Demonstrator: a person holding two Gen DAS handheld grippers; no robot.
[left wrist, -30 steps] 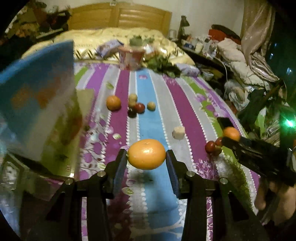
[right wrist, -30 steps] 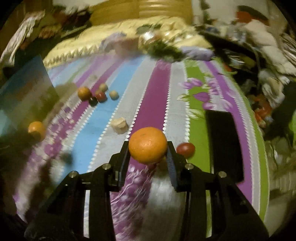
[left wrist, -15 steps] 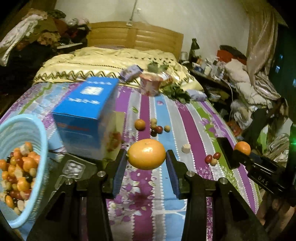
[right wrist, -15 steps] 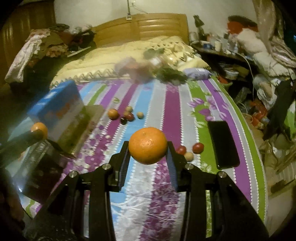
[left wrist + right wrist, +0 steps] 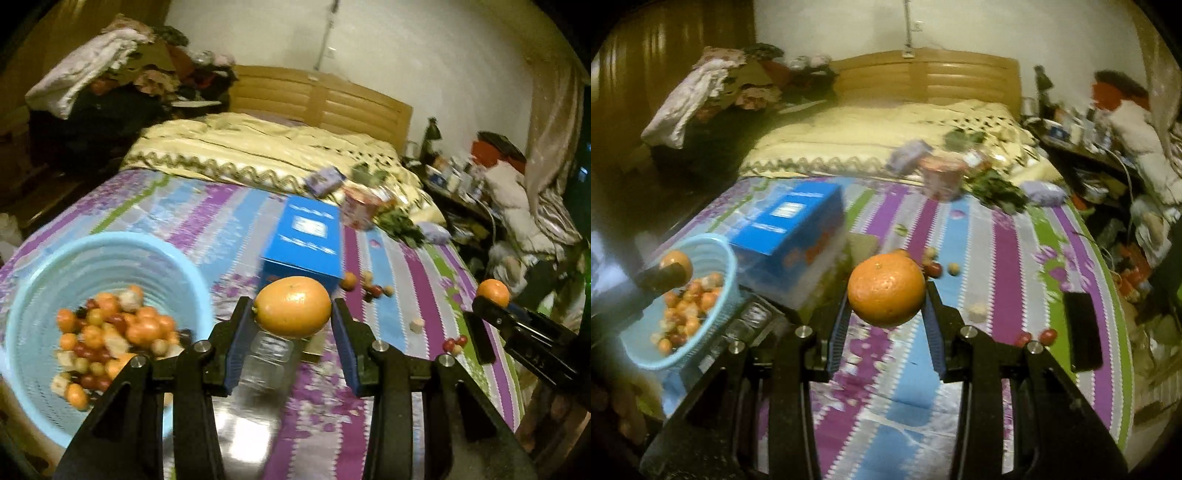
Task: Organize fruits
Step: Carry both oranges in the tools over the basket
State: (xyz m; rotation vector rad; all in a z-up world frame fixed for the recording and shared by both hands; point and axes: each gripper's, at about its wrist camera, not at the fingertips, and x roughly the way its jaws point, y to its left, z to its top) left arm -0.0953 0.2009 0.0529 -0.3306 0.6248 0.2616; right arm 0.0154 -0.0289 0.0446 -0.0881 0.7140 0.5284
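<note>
Fingers (image 5: 236, 332) of the left gripper (image 5: 293, 334) are clamped on a pale orange oval citrus fruit (image 5: 292, 307), held in the air above the striped purple, blue and green bedspread (image 5: 417, 280). Near the bed's left edge sits a light blue ribbed plastic basket (image 5: 110, 254) holding a heap of small orange, red and pale fruits (image 5: 110, 332). Just behind the basket, toward the headboard, stands a blue cardboard box (image 5: 792, 218). Mid-bed lies a loose cluster of small fruits (image 5: 934, 264). At the right, the right gripper (image 5: 886, 325) pinches a deep orange round tangerine (image 5: 886, 290) between its fingers, also off the bedspread. Two small red fruits (image 5: 1036, 336) and a black phone (image 5: 1082, 328) lie near the right edge.
</note>
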